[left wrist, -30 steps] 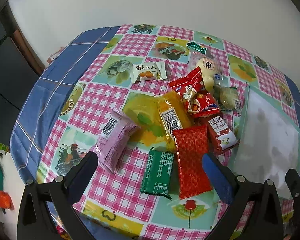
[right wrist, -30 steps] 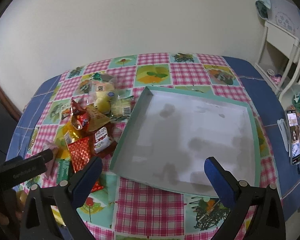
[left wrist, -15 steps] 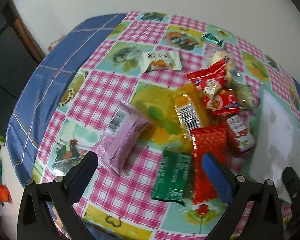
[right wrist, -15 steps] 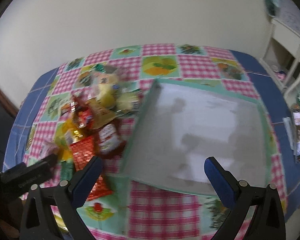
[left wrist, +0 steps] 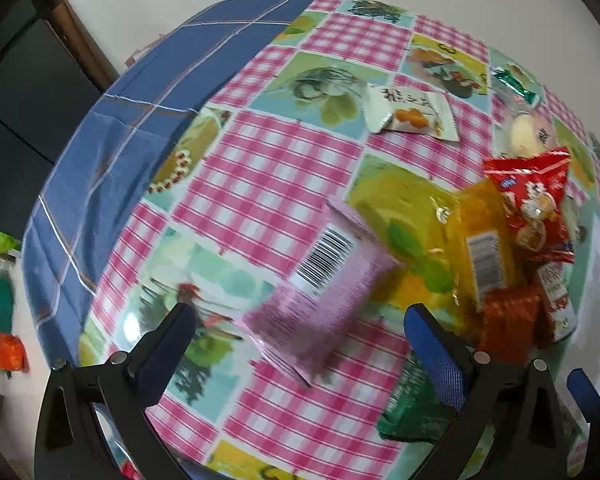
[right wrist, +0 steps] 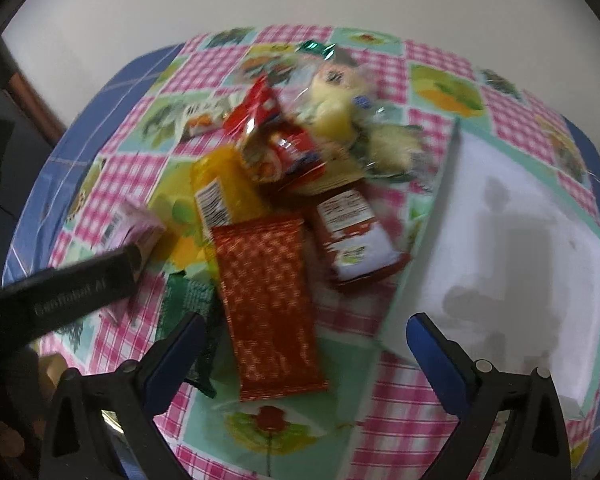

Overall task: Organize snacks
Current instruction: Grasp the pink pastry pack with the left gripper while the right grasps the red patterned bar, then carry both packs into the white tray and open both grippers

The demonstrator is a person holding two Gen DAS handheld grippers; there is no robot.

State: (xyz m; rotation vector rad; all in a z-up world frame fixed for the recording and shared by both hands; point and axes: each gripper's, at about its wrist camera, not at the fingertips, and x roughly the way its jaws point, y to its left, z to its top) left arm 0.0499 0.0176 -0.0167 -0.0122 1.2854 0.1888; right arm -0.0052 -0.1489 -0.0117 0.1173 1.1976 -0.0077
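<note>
A pile of snack packets lies on the patterned tablecloth. My left gripper (left wrist: 300, 328) is open, its fingers on either side of a pink packet (left wrist: 320, 284) with a barcode. My right gripper (right wrist: 304, 340) is open just above a long red patterned packet (right wrist: 266, 304). A green packet (right wrist: 188, 304), an orange-yellow packet (right wrist: 224, 188), a red-and-white packet (right wrist: 352, 236) and red crinkled bags (right wrist: 276, 144) lie around it. The white tray (right wrist: 508, 248) with a teal rim sits to the right. The left gripper's black finger (right wrist: 80, 284) shows in the right wrist view.
A white packet with orange fruit print (left wrist: 412, 112) lies apart at the back. A clear bag of pale buns (right wrist: 336, 100) and a green candy wrapper (right wrist: 316, 49) sit behind the pile. The blue cloth edge (left wrist: 112, 152) drops off at the left. A white wall stands behind.
Both grippers have moved left and lower toward the pile. The left one now frames the pink packet; the right one has swung from the tray to over the red patterned packet.
</note>
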